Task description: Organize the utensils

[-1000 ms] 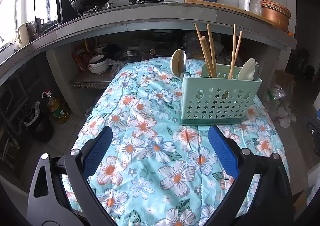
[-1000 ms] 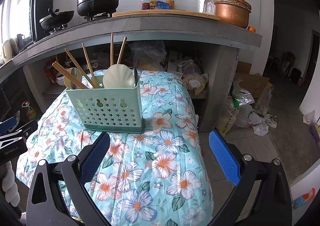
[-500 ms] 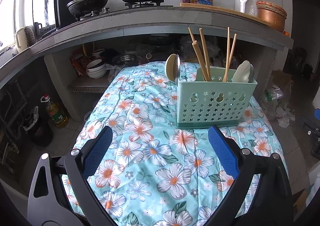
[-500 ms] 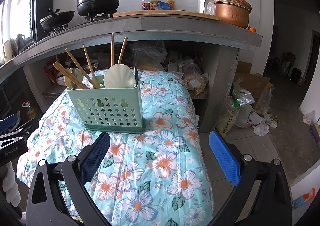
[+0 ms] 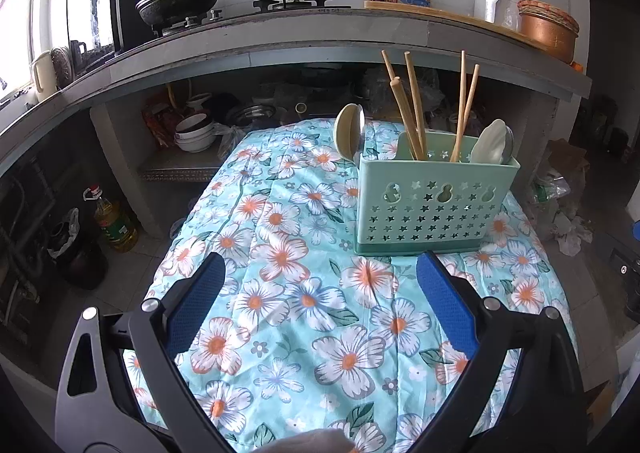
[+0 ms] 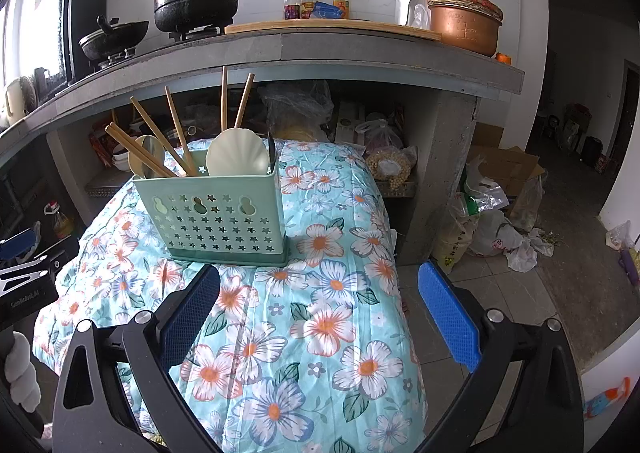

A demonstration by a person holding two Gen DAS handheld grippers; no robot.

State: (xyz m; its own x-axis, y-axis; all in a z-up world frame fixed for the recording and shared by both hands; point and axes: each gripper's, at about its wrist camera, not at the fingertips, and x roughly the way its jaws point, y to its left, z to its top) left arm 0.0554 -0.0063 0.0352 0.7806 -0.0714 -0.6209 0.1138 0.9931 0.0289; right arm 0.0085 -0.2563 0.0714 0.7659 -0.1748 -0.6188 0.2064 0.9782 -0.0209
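Both claws, left gripper [image 5: 320,277] and right gripper [image 6: 319,285], are spread wide, nothing held; the caddy [image 5: 436,205], right of centre, should probably be left alone.

Mint-green utensil holder [image 5: 434,209] punched with star and gourd cutouts. Turquoise tablecloth [image 5: 288,293] printed with white, orange-centred flowers. Tan wooden chopsticks [image 5: 412,109]. Cream spoons [image 6: 237,157]. Blue textured pads [image 6: 448,317] on black tongs [image 6: 320,317].

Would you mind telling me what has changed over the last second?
Only the left gripper shifted slightly, so the utensil holder sits a little differently in its view. Nothing was grasped or released. The right gripper, chopsticks and spoons look unchanged.
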